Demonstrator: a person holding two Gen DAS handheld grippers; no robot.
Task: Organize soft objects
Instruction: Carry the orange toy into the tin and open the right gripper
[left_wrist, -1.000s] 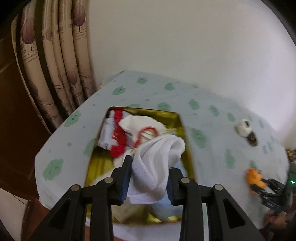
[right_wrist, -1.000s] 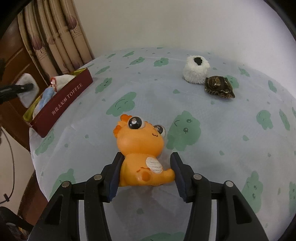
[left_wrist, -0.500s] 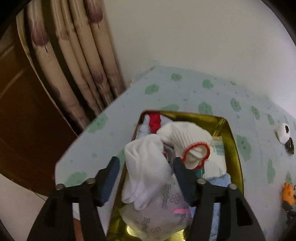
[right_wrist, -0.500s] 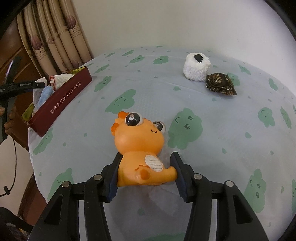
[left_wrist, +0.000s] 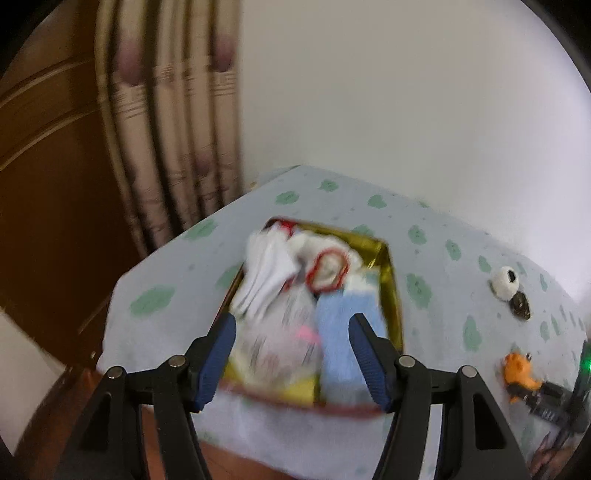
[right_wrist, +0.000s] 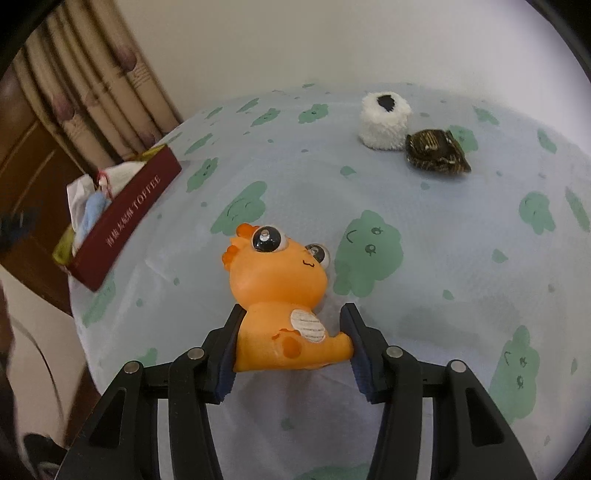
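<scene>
My left gripper is open and empty, above the near end of the gold-lined toffee box. The white cloth lies in the box at its left, beside a red-trimmed white sock, a blue cloth and a plastic packet. This view is blurred. My right gripper is shut on an orange rubber dinosaur toy, low over the table. The toy also shows in the left wrist view.
A white fluffy toy and a dark brown shell-like object sit at the far side of the cloud-patterned tablecloth. The red box stands at the table's left edge. Curtains and a wooden door lie behind.
My left gripper opened and let go of the white cloth, which now lies in the box; the gripper pulled back. The right gripper holds the orange toy almost in place.
</scene>
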